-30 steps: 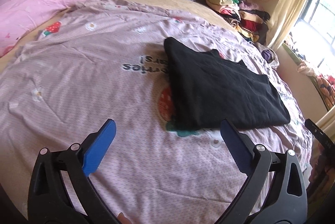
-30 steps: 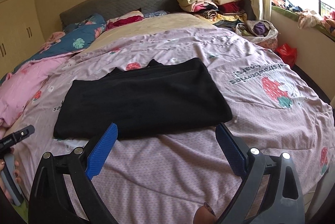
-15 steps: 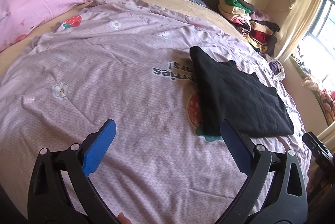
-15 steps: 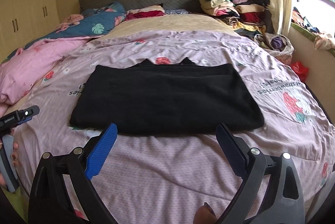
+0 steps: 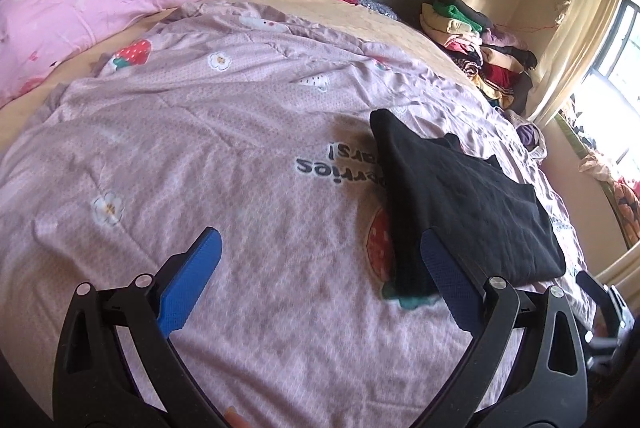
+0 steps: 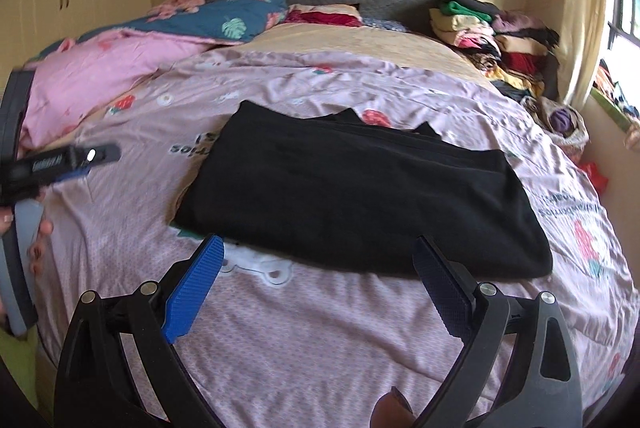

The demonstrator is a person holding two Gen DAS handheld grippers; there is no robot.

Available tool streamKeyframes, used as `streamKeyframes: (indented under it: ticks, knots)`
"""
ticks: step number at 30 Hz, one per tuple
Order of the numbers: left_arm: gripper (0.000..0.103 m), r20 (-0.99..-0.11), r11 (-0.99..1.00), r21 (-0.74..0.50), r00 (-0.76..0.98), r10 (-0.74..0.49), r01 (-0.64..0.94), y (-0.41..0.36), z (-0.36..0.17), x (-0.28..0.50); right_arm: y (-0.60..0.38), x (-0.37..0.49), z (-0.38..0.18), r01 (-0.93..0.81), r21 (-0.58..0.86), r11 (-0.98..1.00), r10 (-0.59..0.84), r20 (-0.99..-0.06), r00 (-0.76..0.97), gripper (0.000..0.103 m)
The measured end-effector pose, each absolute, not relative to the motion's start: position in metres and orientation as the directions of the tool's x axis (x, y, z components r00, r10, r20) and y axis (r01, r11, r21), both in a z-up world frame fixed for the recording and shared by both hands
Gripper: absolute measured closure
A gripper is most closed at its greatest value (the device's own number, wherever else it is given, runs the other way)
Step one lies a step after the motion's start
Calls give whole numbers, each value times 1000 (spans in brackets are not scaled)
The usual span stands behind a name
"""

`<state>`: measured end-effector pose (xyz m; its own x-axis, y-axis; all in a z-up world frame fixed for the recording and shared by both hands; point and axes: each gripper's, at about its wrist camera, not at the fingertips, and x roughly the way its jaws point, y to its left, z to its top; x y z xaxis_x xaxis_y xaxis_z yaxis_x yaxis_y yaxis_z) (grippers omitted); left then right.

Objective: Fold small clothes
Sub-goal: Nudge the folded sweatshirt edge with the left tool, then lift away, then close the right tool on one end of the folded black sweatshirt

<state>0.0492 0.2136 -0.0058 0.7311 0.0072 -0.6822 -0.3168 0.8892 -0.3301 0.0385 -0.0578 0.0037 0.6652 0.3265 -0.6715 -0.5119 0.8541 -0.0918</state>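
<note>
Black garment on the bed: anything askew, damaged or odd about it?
Nothing stands out. The black garment lies flat and folded on the pink bedspread, edges fairly even; both tools, left and right, are open and clear of it.

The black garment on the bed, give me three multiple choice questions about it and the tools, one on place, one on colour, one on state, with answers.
1. Where does the black garment lie?
A. on the lilac strawberry quilt
B. on the clothes pile
C. on the floor

2. What colour are the tool pads?
A. red
B. blue
C. green

3. How stand the left tool and right tool?
A. both shut on cloth
B. one shut
C. both open, empty

Answers: 1 A, it lies flat on the quilt. 2 B, the pads are blue. 3 C, wide gaps and nothing between the fingers.
</note>
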Motion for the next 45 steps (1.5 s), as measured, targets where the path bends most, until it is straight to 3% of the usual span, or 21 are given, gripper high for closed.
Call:
streamKeyframes:
  ticks: [10,26,45]
  knots:
    - [10,-694,911,-301,720,-7,-282,207,-2,98,-21,40,-26,-550,-224,805,269,-689,673,8]
    - [10,-794,956,-233,603,-82,-177,180,-26,206,29,48,-83,-594,-446,669,173,-684,708,8]
    - [10,-835,951,-228,544,-82,-207,194,-60,258,47,90,-91,-599,-450,663,210,-656,725,9]
